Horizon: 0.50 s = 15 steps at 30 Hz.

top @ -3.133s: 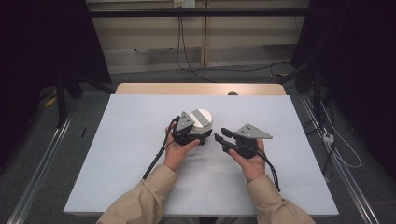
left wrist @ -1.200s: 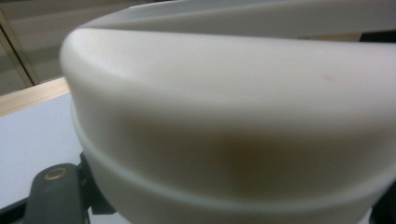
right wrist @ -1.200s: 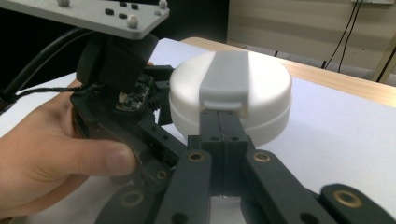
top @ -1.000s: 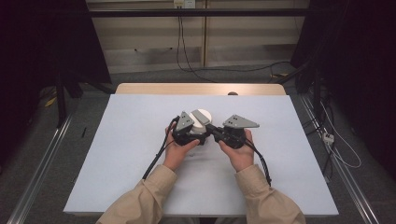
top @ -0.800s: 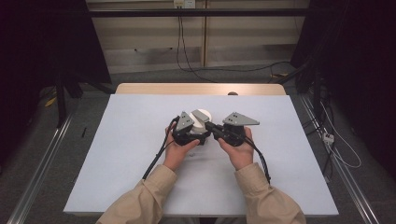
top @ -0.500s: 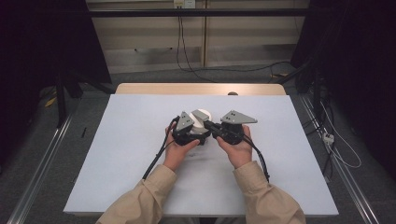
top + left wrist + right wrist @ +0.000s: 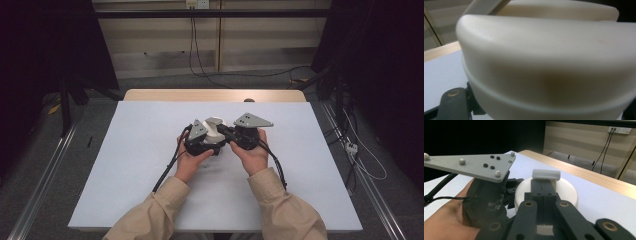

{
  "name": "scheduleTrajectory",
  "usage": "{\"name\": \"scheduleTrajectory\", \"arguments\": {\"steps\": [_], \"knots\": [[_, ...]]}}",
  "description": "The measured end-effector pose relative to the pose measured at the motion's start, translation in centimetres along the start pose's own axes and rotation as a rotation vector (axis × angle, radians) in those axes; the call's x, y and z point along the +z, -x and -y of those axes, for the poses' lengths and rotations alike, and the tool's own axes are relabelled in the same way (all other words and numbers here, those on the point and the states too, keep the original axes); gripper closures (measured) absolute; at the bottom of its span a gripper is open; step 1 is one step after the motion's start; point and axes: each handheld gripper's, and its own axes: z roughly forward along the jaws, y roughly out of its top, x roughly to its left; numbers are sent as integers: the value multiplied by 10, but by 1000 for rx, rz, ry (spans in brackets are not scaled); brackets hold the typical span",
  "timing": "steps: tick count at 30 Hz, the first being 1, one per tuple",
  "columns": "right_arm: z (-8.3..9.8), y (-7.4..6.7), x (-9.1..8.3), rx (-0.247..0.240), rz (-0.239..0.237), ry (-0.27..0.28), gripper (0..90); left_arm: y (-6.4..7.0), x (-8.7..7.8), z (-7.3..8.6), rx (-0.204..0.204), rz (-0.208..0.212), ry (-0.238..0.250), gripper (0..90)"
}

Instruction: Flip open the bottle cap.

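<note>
A round white container (image 7: 215, 125) with a lid stands mid-table. My left gripper (image 7: 212, 144) is shut on its near side; in the left gripper view the cream wall (image 7: 544, 65) is pressed close, with one dark fingertip (image 7: 452, 106) at the lower left. My right gripper (image 7: 223, 131) comes in from the right. In the right gripper view its jaws (image 7: 544, 183) lie pressed together across the lid (image 7: 566, 191), with their tips against the stem under the white handle bar (image 7: 546, 174). Whether they pinch anything is hidden.
The table has a pale blue-grey top (image 7: 130, 165) and a wooden strip (image 7: 215, 95) along its far edge. Black cables (image 7: 167, 170) trail from both grippers toward the person's sleeves (image 7: 155, 215). Dark curtains and a floor rail flank the table.
Three seconds ago my right gripper was apart from the container on the right; it has moved left onto the lid. Over the last second both hands have stayed almost still.
</note>
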Motion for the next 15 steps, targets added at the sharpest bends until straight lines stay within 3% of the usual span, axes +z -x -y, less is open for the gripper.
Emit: {"name": "scheduleTrajectory", "arguments": {"steps": [15], "knots": [[-7, 0, 8, -18, 17, -8, 900, 0, 0, 0, -6, 2, 3, 186]]}}
